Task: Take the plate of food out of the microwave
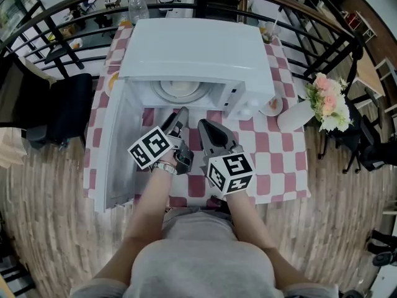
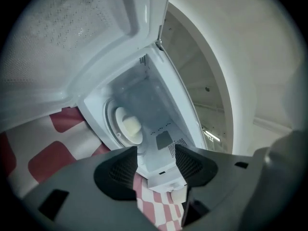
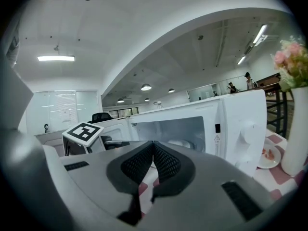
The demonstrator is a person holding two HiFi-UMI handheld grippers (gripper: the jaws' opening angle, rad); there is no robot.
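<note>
Head view
- Microwave (image 1: 192, 45): white, standing on a table with a red-and-white checked cloth (image 1: 273, 148).
- Door (image 1: 118, 148): swung fully open to the left, beside the opening and not across it.
- Plate of food (image 1: 180, 90): inside the microwave, in the middle of the cavity floor.
- Left gripper (image 1: 182, 112): just in front of the opening, tips pointing in, apart from the plate.
- Right gripper (image 1: 203, 125): just beside the left one, over the cloth.
- Surroundings: a saucer (image 1: 272, 106) and a vase of flowers (image 1: 298, 113) to the right of the microwave, and a bottle (image 1: 138, 5) behind it.

Left gripper view
- Jaws: well apart, with nothing between them.
- Plate of food (image 2: 129, 124): seen beyond the gap, deep in the cavity, with a pale mound on it.
- Door (image 2: 72, 32): fills the upper left.

Right gripper view
- Jaws: pressed together at the tips, holding nothing.
- Microwave (image 3: 192, 124): straight ahead, cavity open.
- Sides: the left gripper's marker cube (image 3: 83, 131) is at the left, and the saucer (image 3: 267, 154) and vase (image 3: 296, 134) are at the right.
</note>
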